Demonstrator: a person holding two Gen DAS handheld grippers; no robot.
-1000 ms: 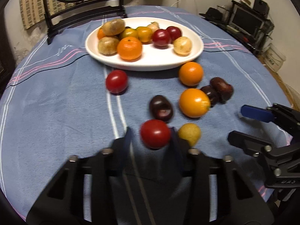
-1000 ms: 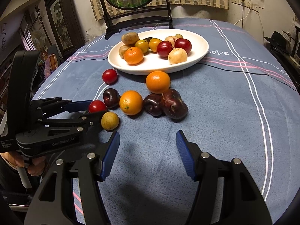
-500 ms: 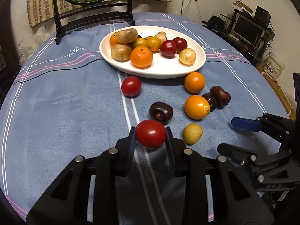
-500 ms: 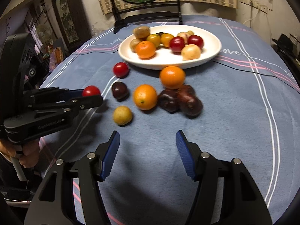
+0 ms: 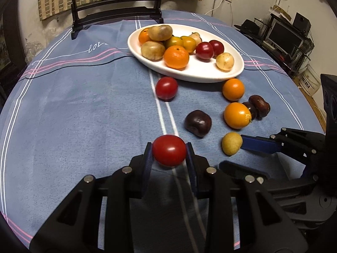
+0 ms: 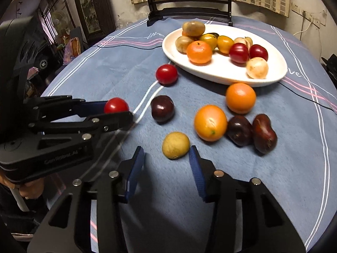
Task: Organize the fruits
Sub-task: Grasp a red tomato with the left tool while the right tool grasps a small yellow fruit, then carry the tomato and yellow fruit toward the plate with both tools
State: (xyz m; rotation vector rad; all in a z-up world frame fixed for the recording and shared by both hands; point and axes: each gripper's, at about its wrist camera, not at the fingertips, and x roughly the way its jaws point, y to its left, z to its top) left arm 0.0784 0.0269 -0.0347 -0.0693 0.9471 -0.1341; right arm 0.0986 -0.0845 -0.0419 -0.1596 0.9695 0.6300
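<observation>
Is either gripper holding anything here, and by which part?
The left gripper clamps a round red tomato across its sides. The right gripper, jaws just closing, holds nothing yet; the small yellow-brown fruit lies just ahead.

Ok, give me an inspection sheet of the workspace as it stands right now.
Surface: round table under a blue striped cloth.
Job's things: white plate with about ten fruits; on the cloth one red tomato, two oranges, three dark plums, one yellow fruit.
Clutter: nothing seen.
Grippers: left gripper shut on a red tomato; right gripper has just been closing, pads beside the yellow fruit, not yet pressing.
Cables: wall socket lead, off the table.
Surroundings: dark chair, monitor shelf.
</observation>
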